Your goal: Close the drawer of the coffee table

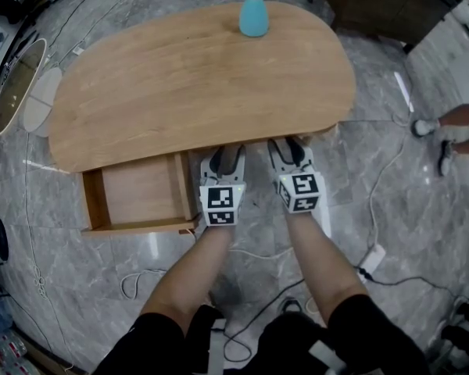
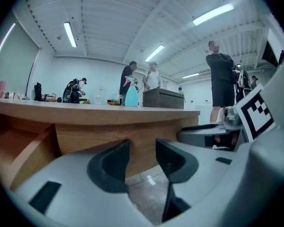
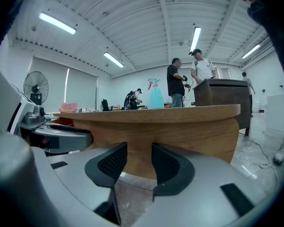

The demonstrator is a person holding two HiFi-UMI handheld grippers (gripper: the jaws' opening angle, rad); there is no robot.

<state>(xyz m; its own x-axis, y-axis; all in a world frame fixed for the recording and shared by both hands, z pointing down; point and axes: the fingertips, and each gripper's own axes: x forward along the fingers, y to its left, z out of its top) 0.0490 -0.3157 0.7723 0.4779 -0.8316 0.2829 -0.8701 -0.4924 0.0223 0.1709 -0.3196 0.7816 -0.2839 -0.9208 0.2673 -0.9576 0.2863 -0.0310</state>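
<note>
- Head view, left side first: the drawer (image 1: 141, 190) stands pulled out from the coffee table's (image 1: 187, 84) near edge, toward its left end.
- Just right of the drawer's right wall comes the left gripper (image 1: 225, 156), tips at the near edge, jaws apart, only the wooden apron showing in the gap.
- Alongside it is the right gripper (image 1: 291, 148), also at the near edge, jaws apart, clamped on nothing.
- Up at the far edge, a teal spray bottle (image 1: 253, 10) stands upright.
</note>
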